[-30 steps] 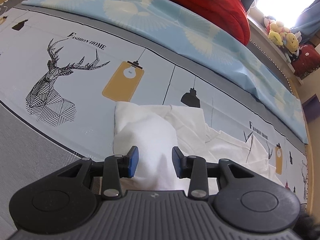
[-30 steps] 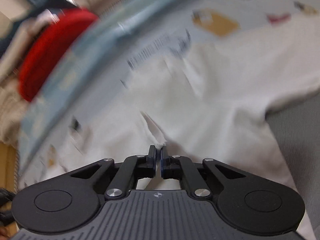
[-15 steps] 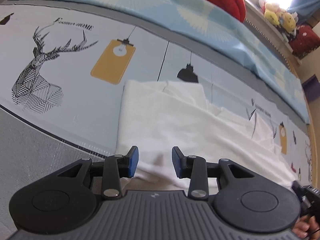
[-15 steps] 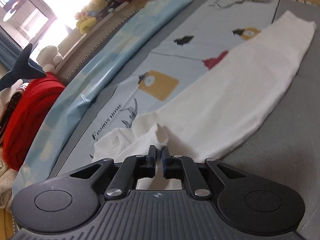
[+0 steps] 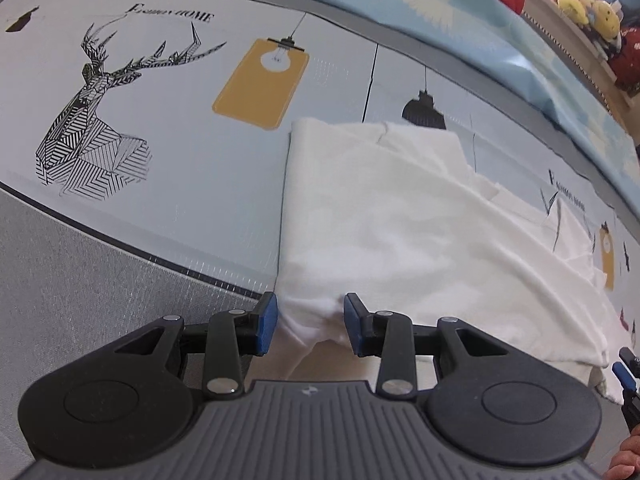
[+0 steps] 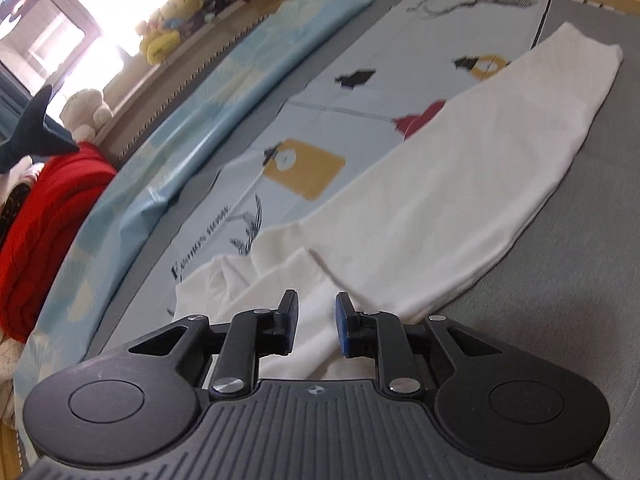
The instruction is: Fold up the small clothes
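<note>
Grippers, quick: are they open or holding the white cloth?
Left gripper: open, white cloth between its fingers, not clamped.
Right gripper: open, over the cloth.

garment (image 5: 400,224): soft matt white cloth | bedsheet (image 5: 180,128): smooth printed fabric

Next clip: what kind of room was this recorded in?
Most likely a bedroom, with the work done on a bed. The white garment lies on a printed bedsheet with deer and lamp motifs, a red blanket is heaped at its far side, and plush toys line a sunlit window ledge.
</note>
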`<state>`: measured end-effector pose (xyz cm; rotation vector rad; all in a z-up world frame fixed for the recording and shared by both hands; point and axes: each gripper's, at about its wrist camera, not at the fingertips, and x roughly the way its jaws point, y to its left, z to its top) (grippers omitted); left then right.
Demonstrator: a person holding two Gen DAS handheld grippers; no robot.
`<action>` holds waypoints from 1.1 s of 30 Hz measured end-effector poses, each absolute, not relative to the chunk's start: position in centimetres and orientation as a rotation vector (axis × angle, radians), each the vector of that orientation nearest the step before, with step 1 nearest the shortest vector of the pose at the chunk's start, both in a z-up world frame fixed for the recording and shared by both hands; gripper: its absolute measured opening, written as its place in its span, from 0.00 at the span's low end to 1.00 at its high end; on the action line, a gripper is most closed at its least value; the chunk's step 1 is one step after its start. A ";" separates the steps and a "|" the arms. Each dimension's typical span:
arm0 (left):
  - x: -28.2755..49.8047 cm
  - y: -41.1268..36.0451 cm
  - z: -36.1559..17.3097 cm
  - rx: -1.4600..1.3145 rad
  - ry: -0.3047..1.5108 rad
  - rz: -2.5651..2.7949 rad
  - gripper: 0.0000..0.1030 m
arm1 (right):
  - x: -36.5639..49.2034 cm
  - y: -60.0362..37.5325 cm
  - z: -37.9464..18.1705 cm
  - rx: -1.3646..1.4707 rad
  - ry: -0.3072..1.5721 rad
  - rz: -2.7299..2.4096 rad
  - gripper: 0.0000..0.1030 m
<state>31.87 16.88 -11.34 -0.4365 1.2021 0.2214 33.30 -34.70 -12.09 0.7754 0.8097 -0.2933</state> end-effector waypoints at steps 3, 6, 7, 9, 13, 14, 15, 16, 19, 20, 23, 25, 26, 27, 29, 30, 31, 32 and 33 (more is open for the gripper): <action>31.8 16.7 -11.3 -0.418 1.205 0.215 0.41 | 33.5 -34.2 -12.4 0.770 0.849 -0.278 0.25; 31.8 16.5 -11.4 -0.406 1.217 0.208 0.43 | 33.8 -33.8 -12.8 0.768 0.888 -0.266 0.27; 31.9 16.4 -11.5 -0.398 1.222 0.206 0.43 | 33.8 -33.7 -12.9 0.767 0.898 -0.263 0.27; 31.9 16.3 -11.6 -0.385 1.230 0.198 0.42 | 33.9 -33.5 -13.1 0.759 0.912 -0.259 0.27; 31.8 16.0 -11.7 -0.282 1.243 0.171 0.16 | 34.0 -33.3 -13.2 0.754 0.920 -0.251 0.27; 31.7 16.1 -11.7 -0.280 1.242 0.167 0.12 | 34.1 -33.2 -13.2 0.753 0.922 -0.250 0.28; 31.6 16.4 -11.7 -0.295 1.239 0.167 0.10 | 34.1 -33.2 -13.2 0.752 0.924 -0.250 0.28; 31.5 16.6 -11.7 -0.307 1.239 0.169 0.09 | 34.1 -33.2 -13.2 0.751 0.925 -0.249 0.29; 31.4 17.0 -11.5 -0.309 1.233 0.186 0.08 | 34.3 -33.1 -13.3 0.752 0.933 -0.244 0.30; 31.3 17.0 -11.4 -0.301 1.235 0.191 0.08 | 34.3 -33.1 -13.4 0.755 0.936 -0.244 0.30; 31.3 17.0 -11.3 -0.276 1.242 0.190 0.08 | 34.4 -33.3 -13.5 0.762 0.941 -0.242 0.30; 31.3 17.2 -11.4 -0.273 1.246 0.199 0.08 | 34.4 -33.4 -13.6 0.761 0.945 -0.244 0.30; 31.3 17.3 -11.4 -0.274 1.247 0.208 0.08 | 34.5 -33.5 -13.7 0.760 0.947 -0.248 0.30; 31.3 17.5 -11.5 -0.279 1.246 0.218 0.08 | 34.5 -33.6 -13.8 0.758 0.950 -0.254 0.30; 31.2 17.8 -11.5 -0.291 1.245 0.228 0.08 | 34.6 -33.7 -14.0 0.752 0.957 -0.264 0.30; 31.2 17.8 -11.4 -0.296 1.242 0.229 0.09 | 34.6 -33.8 -14.0 0.753 0.957 -0.268 0.30; 31.2 17.8 -11.2 -0.299 1.236 0.233 0.09 | 34.6 -33.8 -14.1 0.755 0.957 -0.267 0.30; 31.2 17.8 -10.9 -0.301 1.226 0.239 0.09 | 34.6 -33.8 -14.1 0.754 0.958 -0.264 0.27; 31.3 17.8 -10.5 -0.307 1.204 0.245 0.09 | 34.6 -33.8 -14.1 0.749 0.958 -0.263 0.12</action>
